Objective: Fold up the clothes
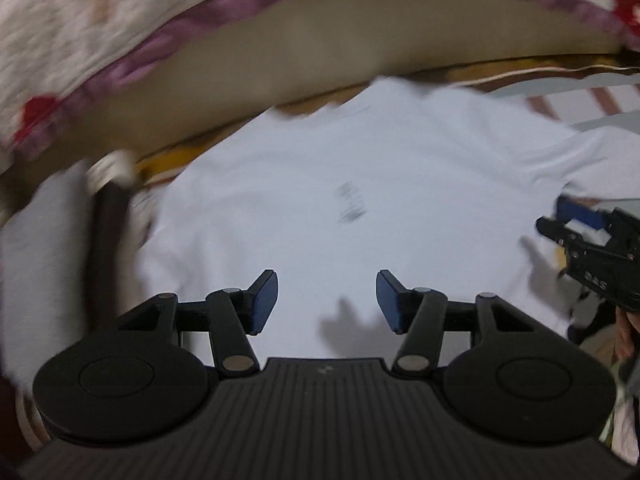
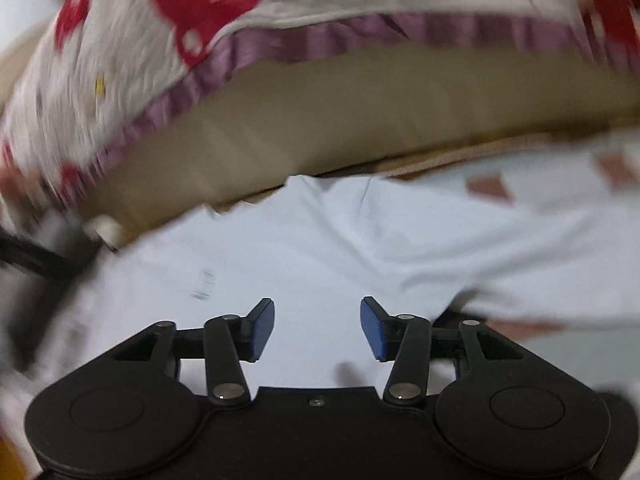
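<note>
The shirt [image 1: 360,184] is plain white, with one small smudged grey print [image 1: 351,202] near its middle. Behind it the quilt [image 2: 320,4] is off-white with big red shapes, a few small yellow marks, and a purple-mauve striped border [image 2: 360,32]; its underside is dull beige. The sheet [image 2: 560,184] beneath the shirt is pale grey-white with reddish-brown patches. Both grippers, the left gripper [image 1: 326,300] and the right gripper [image 2: 317,328], are black with blue pads [image 2: 262,330].
</note>
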